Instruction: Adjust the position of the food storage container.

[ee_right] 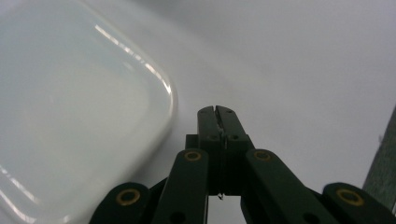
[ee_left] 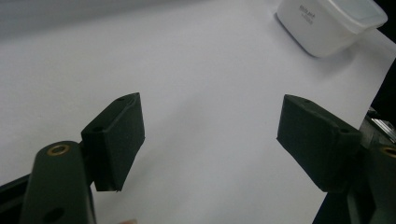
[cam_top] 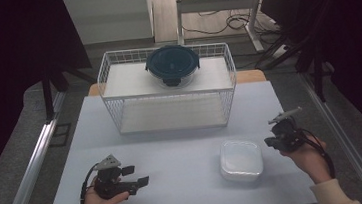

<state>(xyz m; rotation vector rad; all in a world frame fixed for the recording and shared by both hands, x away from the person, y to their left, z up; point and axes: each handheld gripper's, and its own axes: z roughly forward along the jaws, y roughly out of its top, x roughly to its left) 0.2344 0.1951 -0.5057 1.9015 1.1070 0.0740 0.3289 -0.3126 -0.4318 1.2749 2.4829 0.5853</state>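
Your left gripper (cam_top: 137, 175) low over the white table (cam_top: 173, 148) near its front-left, jaws spread wide with nothing between them, your right gripper (cam_top: 273, 141) jaws pressed together and empty, just right of the white lidded container (cam_top: 241, 160), not touching it.

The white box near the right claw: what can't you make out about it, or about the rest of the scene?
- White box: its contents, in the high view; the frosted lid hides them.
- Its label, left gripper view: print too small to read.
- The box in the right gripper view: cut off by the left edge and blurred.
- Round dark-lidded container on the wire rack: contents hidden by its lid.
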